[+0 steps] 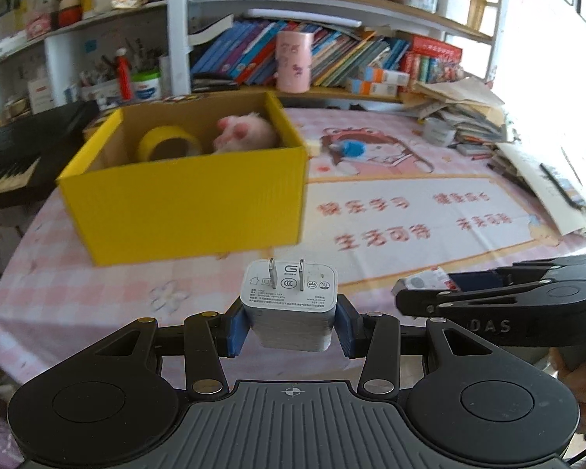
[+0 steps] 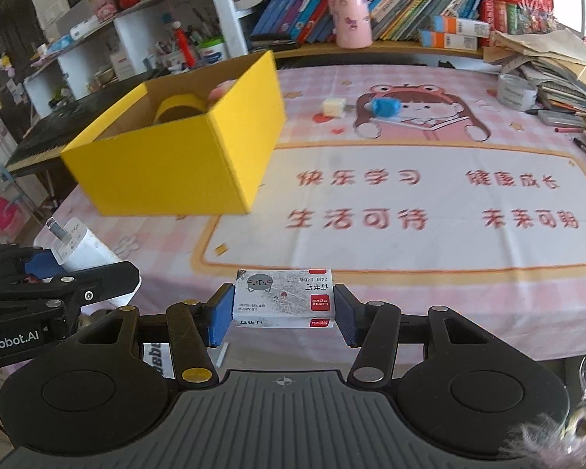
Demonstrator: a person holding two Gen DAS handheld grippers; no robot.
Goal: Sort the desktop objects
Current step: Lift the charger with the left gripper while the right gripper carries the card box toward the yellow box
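Grippers tilt downward beside the yellow box (image 1: 183, 195): left (image 1: 291, 322) clamps a charger (image 1: 289, 305), right (image 2: 283, 314) seemingly a staple box (image 2: 284, 299).

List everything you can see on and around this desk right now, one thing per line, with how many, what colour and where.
Open cardboard box: one, yellow, left part of table.
Roll of tape: one, yellow, inside box.
Fluffy plush toy: one, pink, inside box, right of the roll.
Wall charger plug: one, white, between left jaws.
Small staples box: one, white and red, between right jaws.
Small cube: one, pale yellow, on tablecloth behind box.
Small round object: one, blue, right of cube.
Tape roll: one, grey, far right by paper stack.
Cylindrical container: one, pink, on shelf.
Patterned tablecloth: one, pink, covering table.
Left gripper: black, blue pads.
Right gripper: black, blue pads.
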